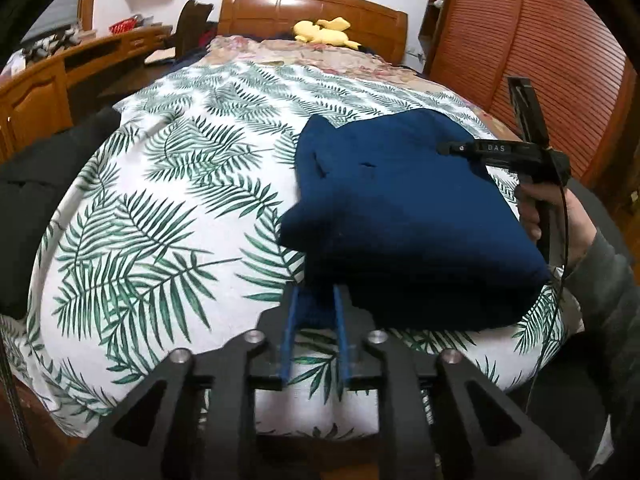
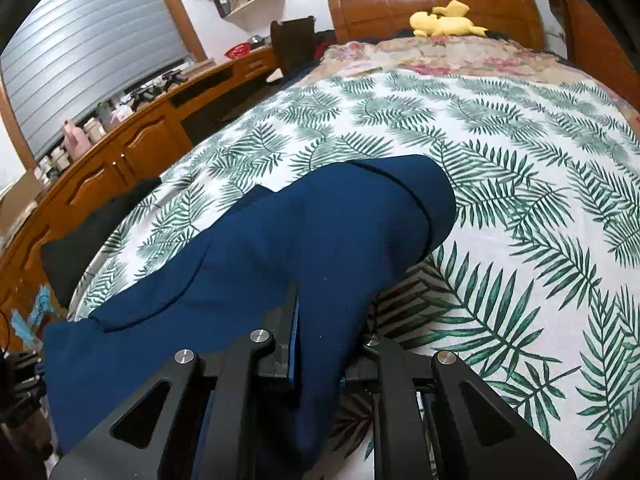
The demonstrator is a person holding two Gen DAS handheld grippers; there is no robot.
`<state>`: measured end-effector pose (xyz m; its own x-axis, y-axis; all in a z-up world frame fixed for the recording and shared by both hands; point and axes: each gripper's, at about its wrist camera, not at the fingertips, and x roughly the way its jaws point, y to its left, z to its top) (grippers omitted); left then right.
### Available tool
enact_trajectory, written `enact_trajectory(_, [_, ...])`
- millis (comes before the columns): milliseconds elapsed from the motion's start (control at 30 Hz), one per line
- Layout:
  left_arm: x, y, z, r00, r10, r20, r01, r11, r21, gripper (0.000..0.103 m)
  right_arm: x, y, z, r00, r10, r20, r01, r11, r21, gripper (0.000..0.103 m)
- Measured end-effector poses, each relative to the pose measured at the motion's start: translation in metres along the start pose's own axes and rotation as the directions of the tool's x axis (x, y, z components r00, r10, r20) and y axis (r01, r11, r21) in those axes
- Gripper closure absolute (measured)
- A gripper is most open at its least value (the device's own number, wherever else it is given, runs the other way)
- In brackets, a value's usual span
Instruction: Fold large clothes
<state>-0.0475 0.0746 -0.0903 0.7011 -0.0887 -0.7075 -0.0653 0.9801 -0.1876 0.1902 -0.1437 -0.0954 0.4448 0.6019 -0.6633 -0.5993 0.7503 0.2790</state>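
At the far left of the left wrist view a black garment (image 1: pixel 36 160) is lying slumped over the bed's edge, probably waiting its turn. Moving right, the leaf-printed sheet (image 1: pixel 160 208) is stretching smooth and flat, giving a firm folding surface. Low in the centre, the left gripper (image 1: pixel 316 300) is standing with its blue pads slightly parted around a ribbed hem of the navy sweater (image 1: pixel 400 208), seemingly not pinching it. The sweater, thick, soft and matte, is sitting as a bulky folded block right of centre. At the right edge a hand (image 1: pixel 560 216) is holding the other tool over it. In the right wrist view, the right gripper (image 2: pixel 320 320) is clamping a fold of that same cloth, likely keeping the layers together while the fold settles.
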Motion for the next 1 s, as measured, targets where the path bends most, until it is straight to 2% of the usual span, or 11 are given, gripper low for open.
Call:
enact_trajectory(200, [0.001,-0.006,0.0,1.0,0.008,-0.008,-0.008,1.0,0.025,0.078,0.001,-0.001,-0.001,1.0,-0.007,-0.003,0.007,1.0,-0.002,0.091])
enact_trajectory(467, [0.017,0.001,0.003,1.0,-0.001,-0.018,0.001,1.0,-0.002,0.076,0.003,-0.002,-0.002,1.0,-0.013,-0.012,0.013,1.0,-0.003,0.091])
enact_trajectory(500, [0.016,-0.001,0.002,1.0,0.003,-0.006,-0.003,1.0,0.009,0.079,0.002,-0.002,-0.001,1.0,-0.013,-0.01,0.013,1.0,-0.007,0.091])
enact_trajectory(567, [0.016,-0.006,0.0,1.0,-0.006,0.003,0.006,0.999,0.046,0.101,0.0,0.0,-0.002,1.0,-0.01,0.007,0.011,1.0,-0.018,0.091])
enact_trajectory(833, [-0.019,-0.009,0.005,0.993,-0.007,0.119,0.0,0.998,0.062,0.102,-0.033,0.044,0.014,0.989,-0.017,0.149,0.034,0.993,-0.11,0.093])
enact_trajectory(1000, [-0.049,0.023,0.016,0.983,-0.013,0.181,0.007,0.999,0.033,0.103,-0.032,0.072,0.033,0.986,0.0,0.165,0.023,0.991,-0.135,0.093])
